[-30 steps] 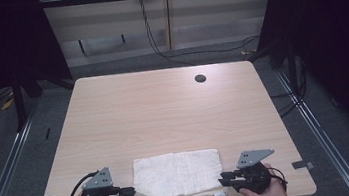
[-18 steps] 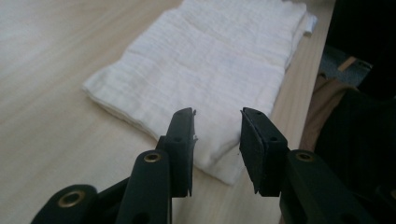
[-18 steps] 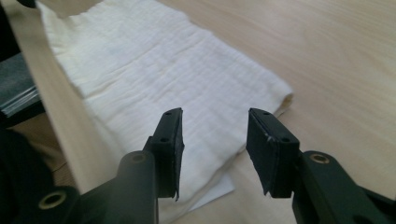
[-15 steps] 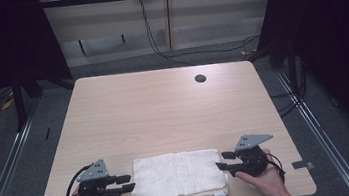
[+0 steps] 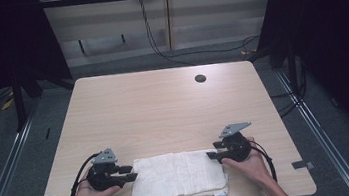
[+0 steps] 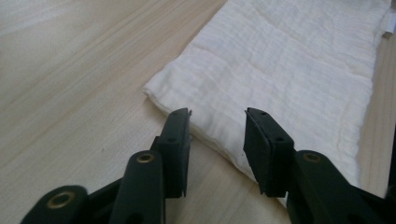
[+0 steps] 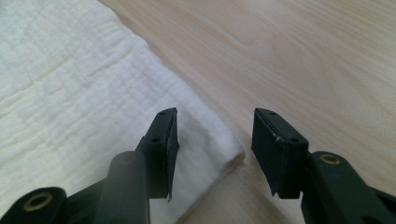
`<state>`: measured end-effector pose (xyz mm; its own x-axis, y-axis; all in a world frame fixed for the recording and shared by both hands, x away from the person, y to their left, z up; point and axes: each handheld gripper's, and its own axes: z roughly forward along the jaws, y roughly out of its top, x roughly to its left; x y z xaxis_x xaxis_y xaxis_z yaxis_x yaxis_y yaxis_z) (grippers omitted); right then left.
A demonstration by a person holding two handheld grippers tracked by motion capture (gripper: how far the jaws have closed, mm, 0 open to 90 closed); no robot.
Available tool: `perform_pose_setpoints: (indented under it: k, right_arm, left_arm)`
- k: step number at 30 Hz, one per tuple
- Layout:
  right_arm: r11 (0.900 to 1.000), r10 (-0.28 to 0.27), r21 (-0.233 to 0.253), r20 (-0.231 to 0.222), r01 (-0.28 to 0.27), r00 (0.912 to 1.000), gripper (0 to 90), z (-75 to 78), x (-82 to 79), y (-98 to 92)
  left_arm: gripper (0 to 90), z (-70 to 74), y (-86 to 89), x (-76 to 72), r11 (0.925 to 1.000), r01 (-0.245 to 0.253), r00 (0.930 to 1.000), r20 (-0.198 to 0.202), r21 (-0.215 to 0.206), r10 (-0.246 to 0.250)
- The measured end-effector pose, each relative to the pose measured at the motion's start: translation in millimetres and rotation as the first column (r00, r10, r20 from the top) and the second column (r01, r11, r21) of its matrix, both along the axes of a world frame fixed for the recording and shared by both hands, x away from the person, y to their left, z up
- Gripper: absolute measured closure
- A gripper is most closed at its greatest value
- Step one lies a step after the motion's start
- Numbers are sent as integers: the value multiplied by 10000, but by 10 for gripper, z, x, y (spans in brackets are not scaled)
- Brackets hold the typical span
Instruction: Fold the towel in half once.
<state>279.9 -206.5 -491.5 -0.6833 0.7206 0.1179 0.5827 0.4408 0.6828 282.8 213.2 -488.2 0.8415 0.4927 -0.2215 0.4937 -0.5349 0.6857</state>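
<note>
My left tongs (image 5: 130, 172) and right tongs (image 5: 210, 155) lie low at the bottom of the frame, both wide, empty, pointing inward at the white cloth (image 5: 178, 175). It lies flat between them on the worktop (image 5: 164, 109), long axis left-to-right.

No legible text, label, brand, number or sign anywhere. Small tag at corner of white cloth (image 5: 177, 176), near table (image 5: 163, 104) front edge: too small to read. Pale plate on wall strip at top of high view: blurred, unreadable. Gripper jaws in both gripper views plain black, unmarked.
</note>
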Motion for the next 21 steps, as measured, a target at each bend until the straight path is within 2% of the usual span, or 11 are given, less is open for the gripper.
perform_pose_setpoints:
  k: [2, 5, 7, 9, 10, 11, 13, 16, 17, 19, 21]
  right_arm:
    - [9998, 49, -172, -2, -49, 10000, 511, -18, -1, 21]
    - [9991, 34, -420, 69, -31, 10000, 505, -42, 4, 43]
    - [9988, 34, -485, 11, -33, 10000, 512, -46, 9, 42]
    - [9984, 100, -556, 79, -95, 9999, 588, -48, -8, 55]
    - [9984, 100, -556, 79, -95, 9999, 588, -48, -8, 55]
    - [9986, 237, -485, 94, -232, 9997, 674, -48, -22, 66]
    - [9984, 280, -504, 106, -275, 9996, 685, -46, -30, 69]
    - [9984, 318, -458, 39, -316, 9995, 797, -35, -52, 63]
    - [9985, 318, -442, 36, -316, 9995, 823, -33, -55, 58]
    - [9984, 343, -455, -22, -343, 9994, 852, -24, -60, 16]
    - [9989, 234, -412, -124, -239, 9997, 854, -17, -62, -14]
  left_arm:
    - [553, -4, -13, -8, 9999, -54, 10000, 81, 102, 53]
    - [527, -19, -35, -3, 9999, -144, 9999, 56, 23, 144]
    - [521, -35, -55, -8, 9999, -60, 10000, -40, 151, 61]
    - [524, -51, -79, -10, 9994, -31, 10000, -17, 344, 32]
    - [524, -56, -88, -11, 9992, 6, 10000, -56, 410, -4]
    - [534, -64, -104, -18, 9994, -47, 10000, -15, 348, 48]
    - [536, -61, -116, -16, 9992, -54, 10000, 36, 402, 53]
    - [622, -54, -158, -23, 9986, 72, 10000, 51, 523, -75]
    - [691, -56, -181, -23, 9980, 255, 9996, 94, 577, -261]
    - [823, -61, -243, -21, 9981, 301, 9994, 160, 535, -310]
    - [846, -60, -254, -10, 9979, 293, 9994, 139, 574, -302]
